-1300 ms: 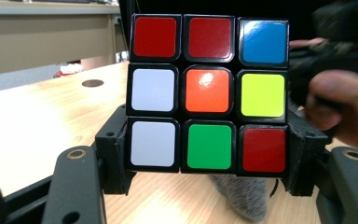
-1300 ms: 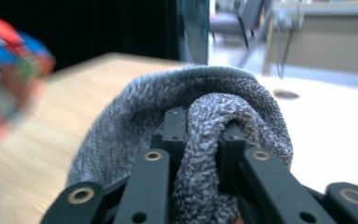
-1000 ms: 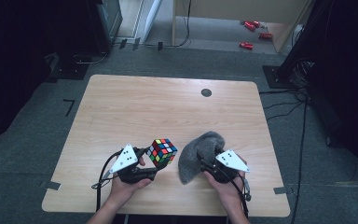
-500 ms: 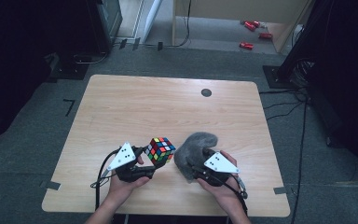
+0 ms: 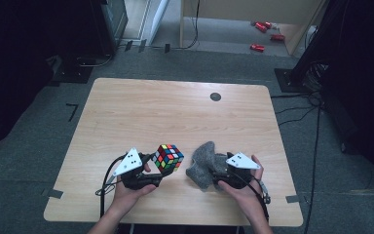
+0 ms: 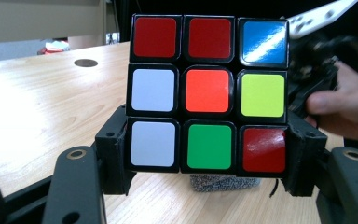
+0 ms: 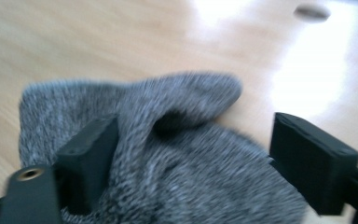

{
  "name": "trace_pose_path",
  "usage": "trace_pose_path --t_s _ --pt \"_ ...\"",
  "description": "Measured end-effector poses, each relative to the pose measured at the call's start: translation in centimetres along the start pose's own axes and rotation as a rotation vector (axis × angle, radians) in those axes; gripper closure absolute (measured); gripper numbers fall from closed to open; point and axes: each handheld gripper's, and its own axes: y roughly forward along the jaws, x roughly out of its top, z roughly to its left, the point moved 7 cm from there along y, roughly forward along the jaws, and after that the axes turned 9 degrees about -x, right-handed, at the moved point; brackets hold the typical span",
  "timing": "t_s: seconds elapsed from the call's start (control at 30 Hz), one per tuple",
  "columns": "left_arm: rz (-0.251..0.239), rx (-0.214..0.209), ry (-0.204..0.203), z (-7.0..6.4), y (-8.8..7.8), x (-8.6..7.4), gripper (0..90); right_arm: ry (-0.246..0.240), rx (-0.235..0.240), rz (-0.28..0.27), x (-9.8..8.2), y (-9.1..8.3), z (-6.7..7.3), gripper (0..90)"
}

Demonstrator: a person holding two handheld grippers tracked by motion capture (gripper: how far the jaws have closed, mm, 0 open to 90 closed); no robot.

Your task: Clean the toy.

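A scrambled Rubik's cube (image 5: 168,157) is held just above the wooden table (image 5: 175,112), near its front edge, with my left gripper (image 5: 159,169) shut on it. In the left gripper view the cube (image 6: 208,93) shows red, white, orange, green, yellow and blue tiles, and the pads clamp its lower row. To its right a grey knitted cloth (image 5: 203,165) lies crumpled on the table. My right gripper (image 5: 217,171) is at the cloth and its jaws have just been opening. In the right gripper view the cloth (image 7: 177,163) lies between the jaws, against the left pad and apart from the right one.
A small round black mark (image 5: 215,96) sits at the far middle of the table. Beyond the table are dark equipment, cables on the grey floor and several red items (image 5: 263,34) by a wooden panel. The person's right hand (image 6: 340,105) shows beside the cube.
The grey cloth has dropped from a raised bunch to a lower heap on the table. My right gripper swung left, then back right. The left gripper and cube have stayed put.
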Motion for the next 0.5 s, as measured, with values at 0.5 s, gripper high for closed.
trace_pose_path --t_s 0.5 --pt "0.003 -0.047 -0.034 -0.2 0.1 0.3 34.5 -0.184 0.133 -0.309 3.8 -3.2 5.1 14.8"
